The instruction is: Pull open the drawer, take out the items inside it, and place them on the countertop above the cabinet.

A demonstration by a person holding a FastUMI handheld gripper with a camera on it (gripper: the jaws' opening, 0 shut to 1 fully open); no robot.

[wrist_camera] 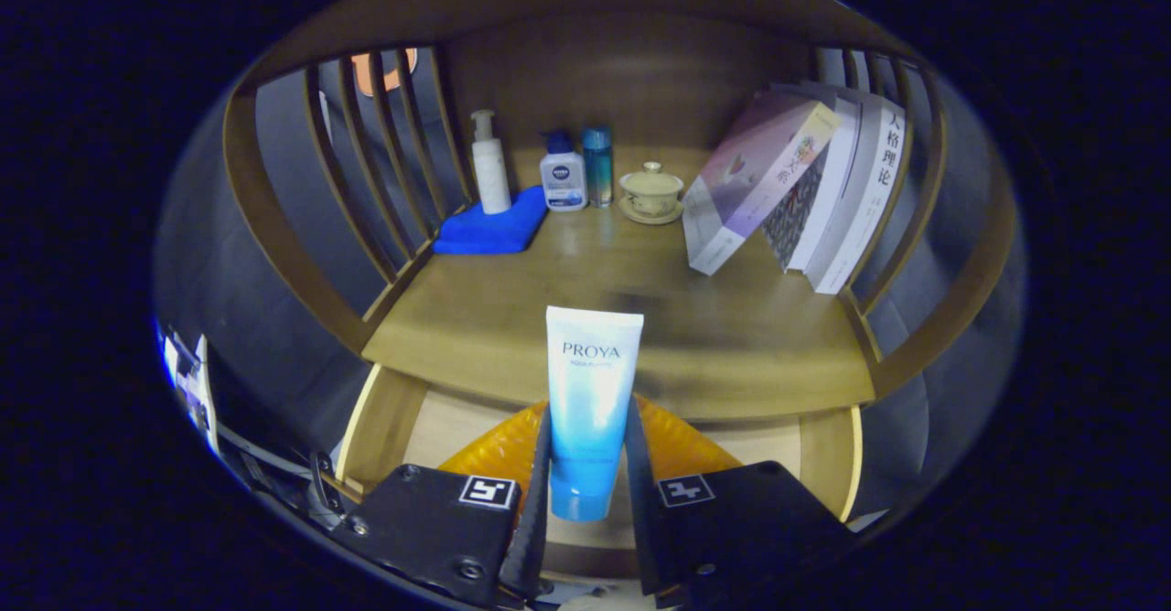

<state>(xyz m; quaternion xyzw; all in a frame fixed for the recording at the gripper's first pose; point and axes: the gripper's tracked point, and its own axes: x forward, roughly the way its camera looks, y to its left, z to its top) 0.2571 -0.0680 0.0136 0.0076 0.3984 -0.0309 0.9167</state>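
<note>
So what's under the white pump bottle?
The pump bottle stands on a folded blue cloth on the countertop. Whatever lies beneath the cloth is covered. The tongs grip a tube.

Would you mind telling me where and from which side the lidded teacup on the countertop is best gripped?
Judging by its shape, take the lidded teacup across its round bowl from the front; the bottles left and books right crowd its sides. The tool is currently shut on the tube.

A wooden cabinet point(274, 227) with slatted sides point(384, 163) (curved rails) and a solid back panel point(622, 80) under dim light.
</note>
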